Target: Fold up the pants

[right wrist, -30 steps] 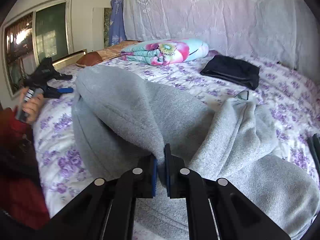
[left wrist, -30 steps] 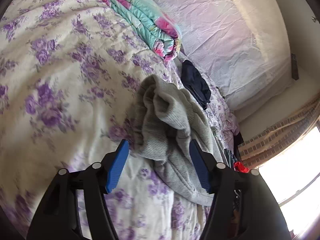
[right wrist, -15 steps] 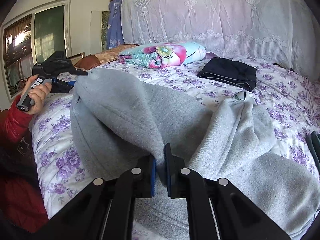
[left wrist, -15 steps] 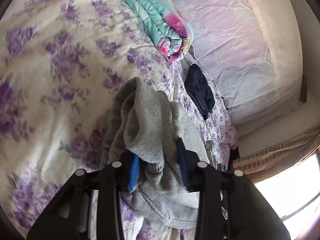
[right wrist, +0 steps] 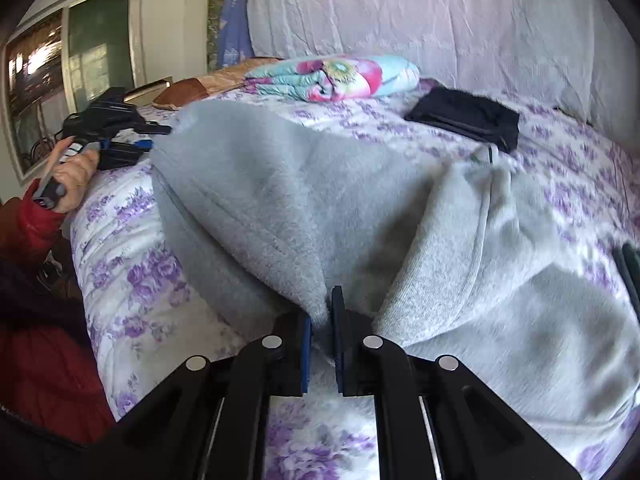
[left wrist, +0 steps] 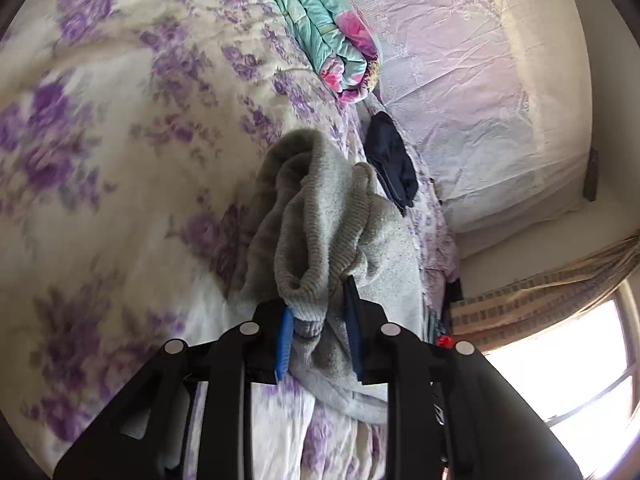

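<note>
1. Bed with purple-flowered sheet (right wrist: 132, 280): grey fleece sweatpants (right wrist: 460, 264) lie heaped across its near part, unfolded. A folded floral quilt (right wrist: 332, 78) and a dark folded garment (right wrist: 468, 120) sit further back, apart from the pants.
2. Change at the left gripper (left wrist: 319, 334): a second ago its jaws stood wide, either side of the ribbed end of the pants (left wrist: 316, 240). Now they are closing on that ribbed band, cloth bunched between the blue pads (left wrist: 285, 340). Grip looks nearly complete.
3. Right gripper (right wrist: 320, 346): clamped on a pinch of the fleece, as it was a second ago; cloth tents up from the jaws.
4. Person's left hand (right wrist: 76, 172) shows at the bed's edge holding the left tool.
5. Judgement: with both ends caught, the pants can probably be lifted and spread flat. No fold made yet; task at an early stage.
</note>
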The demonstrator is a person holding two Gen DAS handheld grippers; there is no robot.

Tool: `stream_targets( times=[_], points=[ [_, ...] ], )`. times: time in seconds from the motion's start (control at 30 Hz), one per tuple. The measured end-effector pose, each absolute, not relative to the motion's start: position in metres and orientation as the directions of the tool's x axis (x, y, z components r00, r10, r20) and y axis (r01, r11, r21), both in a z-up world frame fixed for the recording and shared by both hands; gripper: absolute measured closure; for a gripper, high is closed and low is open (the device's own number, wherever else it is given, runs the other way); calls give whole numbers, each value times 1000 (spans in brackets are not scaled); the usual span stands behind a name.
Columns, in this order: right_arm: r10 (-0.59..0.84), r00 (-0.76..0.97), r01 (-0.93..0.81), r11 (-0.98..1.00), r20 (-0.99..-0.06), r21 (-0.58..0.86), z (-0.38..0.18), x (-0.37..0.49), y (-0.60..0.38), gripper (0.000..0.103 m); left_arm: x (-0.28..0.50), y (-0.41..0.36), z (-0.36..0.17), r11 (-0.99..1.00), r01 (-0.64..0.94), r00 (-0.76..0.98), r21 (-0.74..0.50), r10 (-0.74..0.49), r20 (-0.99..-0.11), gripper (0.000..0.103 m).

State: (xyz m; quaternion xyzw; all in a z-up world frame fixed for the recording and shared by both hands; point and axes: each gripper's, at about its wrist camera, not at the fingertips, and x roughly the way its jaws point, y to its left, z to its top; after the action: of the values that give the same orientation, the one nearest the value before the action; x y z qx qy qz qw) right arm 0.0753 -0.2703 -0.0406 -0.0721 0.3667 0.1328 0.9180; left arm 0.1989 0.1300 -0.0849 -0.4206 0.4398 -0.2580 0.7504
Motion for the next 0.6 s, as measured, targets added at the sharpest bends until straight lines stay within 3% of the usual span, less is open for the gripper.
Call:
stream_targets(
  times=[0.1, 0.17, 0.23, 0.4, 0.6],
  points=[
    [195, 666, -300, 954, -720, -20, -48, 80, -271, 93, 188, 136, -75, 564, 19, 490, -825, -725, -484, 69],
    [203, 653, -299, 954, -730, -2, -50, 83, -273, 93, 170, 142, -57, 672, 9, 551, -740, -621, -558, 69],
    [216, 645, -296, 955, -733, 20, -51, 83, -275, 93, 154, 140, -39, 727, 47, 583, -685, -577, -572, 70],
    [221, 644, -282, 959, -732, 42, -52, 80, -276, 91, 146, 64, 6, 746, 272, 520, -607, -645, -560, 70],
    [221, 653, -256, 965, -725, 63, -53, 75, -280, 90, 168, -75, -5, 686, 517, 330, -512, -712, -620, 63]
  ],
)
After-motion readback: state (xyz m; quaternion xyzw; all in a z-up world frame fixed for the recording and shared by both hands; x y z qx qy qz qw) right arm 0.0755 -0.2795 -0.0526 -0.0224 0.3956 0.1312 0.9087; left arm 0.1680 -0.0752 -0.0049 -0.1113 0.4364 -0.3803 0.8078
